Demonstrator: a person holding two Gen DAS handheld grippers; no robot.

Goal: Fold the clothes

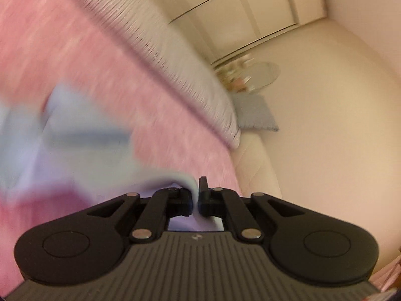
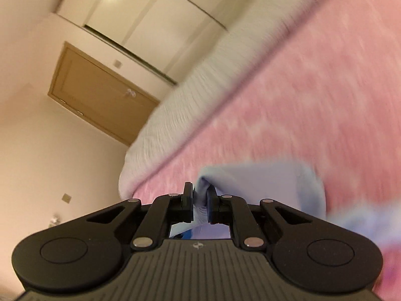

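Note:
A pale blue garment point(image 1: 62, 140) hangs blurred over the pink bedspread point(image 1: 75, 57), trailing off to the left in the left wrist view. My left gripper point(image 1: 196, 188) is shut on an edge of the cloth, which is pinched between the black pads. In the right wrist view the same pale blue garment point(image 2: 263, 183) stretches to the right, and my right gripper point(image 2: 199, 195) is shut on a bunched fold of it. Both views are smeared by motion, so the garment's shape is unclear.
A striped white pillow point(image 1: 175, 57) lies along the far side of the pink bedspread point(image 2: 325, 87). Cream walls and wardrobe doors point(image 1: 238, 7) stand beyond. A brown door point(image 2: 100, 92) shows in the right wrist view. A grey cushion point(image 1: 255, 113) lies past the pillow.

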